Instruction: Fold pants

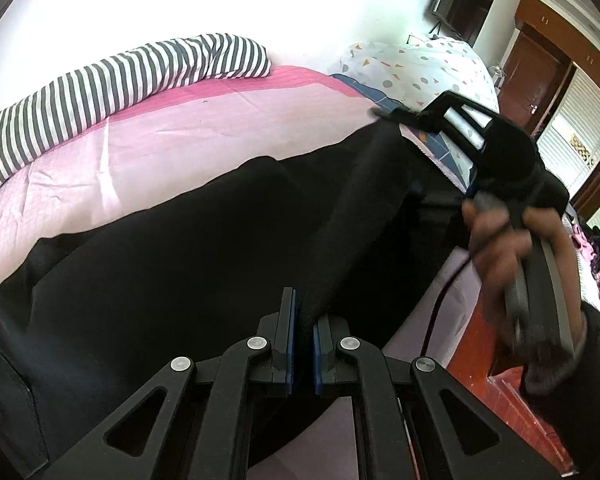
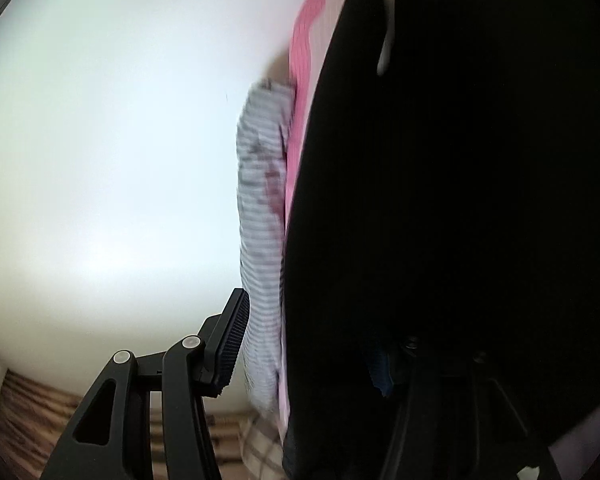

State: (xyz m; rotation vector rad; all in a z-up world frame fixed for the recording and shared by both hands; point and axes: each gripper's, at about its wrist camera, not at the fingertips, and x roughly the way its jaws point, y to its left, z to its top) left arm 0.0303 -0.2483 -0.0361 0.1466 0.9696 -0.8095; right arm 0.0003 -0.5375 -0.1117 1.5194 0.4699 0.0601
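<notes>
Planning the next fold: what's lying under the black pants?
Under the black fabric pants a pink quilted bedspread shows past their far edge; whatever lies beneath the cloth itself is covered.

The left hand-held gripper [image 1: 305, 330] points steeply downward with its blue-padded fingers [image 1: 290, 344] pinched together on a ridge of black cloth. The right hand-held gripper [image 1: 396, 114] sits well apart from it, higher and to the right in the left wrist view, tilted over and gripped by a bare hand [image 1: 508, 248] around its grey handle. Its jaws stand partly apart, with nothing clearly pressed between the pads.
</notes>
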